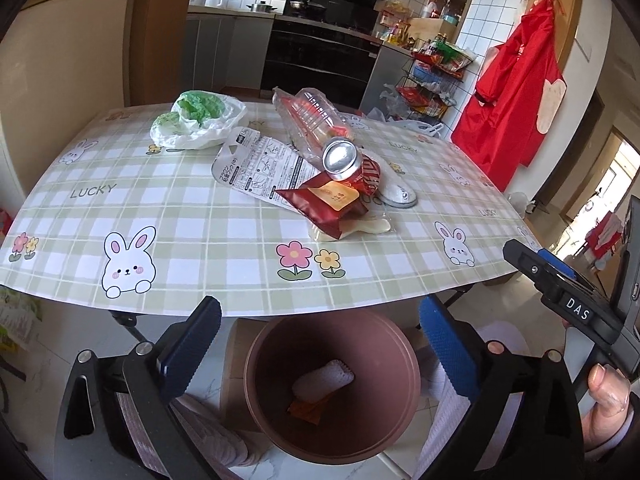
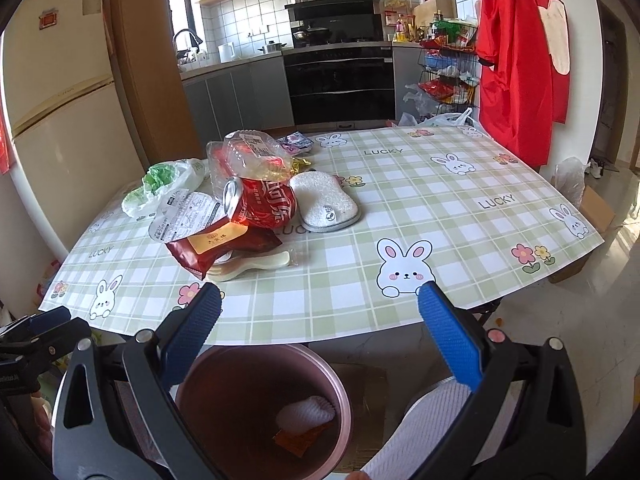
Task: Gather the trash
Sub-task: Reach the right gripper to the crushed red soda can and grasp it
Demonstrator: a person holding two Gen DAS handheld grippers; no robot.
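The left gripper [image 1: 320,336] stands spread wide with nothing between its fingers, above the brown bin [image 1: 332,388] at the near edge of the table [image 1: 200,240]. The right gripper [image 2: 320,324] is likewise spread and empty. Only the left wrist view shows the hand [image 1: 608,392] on the right tool, marked "DAS"; only the right wrist view shows the whole grey-rimmed sponge [image 2: 325,202]. The bin holds white foam netting [image 1: 324,378] on an orange wrapper [image 1: 306,408]. The tablecloth reads "LUCKY". The remaining trash lies piled mid-table: a red can [image 2: 260,204], a clear plastic bottle [image 1: 312,118], a dark red packet [image 1: 324,202], a printed sheet [image 1: 256,168]. A white bag [image 1: 200,122] lies beside them.
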